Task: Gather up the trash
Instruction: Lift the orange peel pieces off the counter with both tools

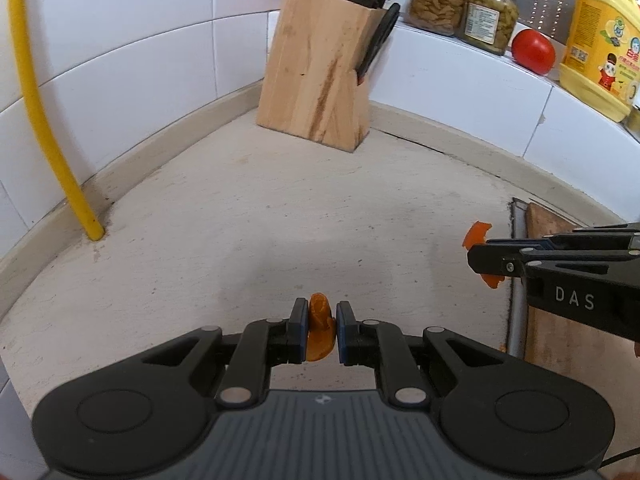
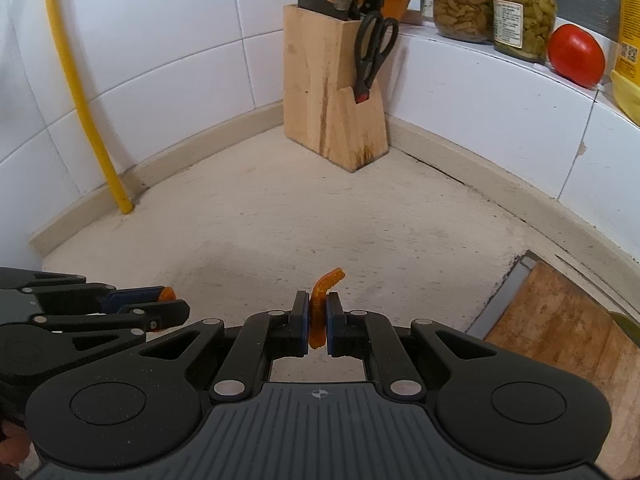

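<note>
Scissors (image 2: pixel 374 50) face-on only from the right wrist view

Two curled orange peel scraps (image 1: pixel 320 330) (image 2: pixel 320 312), each pinched upright above the counter.

Black left gripper (image 1: pixel 322 328) with blue pads, silver screws.

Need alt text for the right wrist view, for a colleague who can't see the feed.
The right gripper is shut on a curled orange peel strip above a beige counter. The left gripper, lower left, pinches another orange peel piece; a knife block stands in the tiled corner.
</note>
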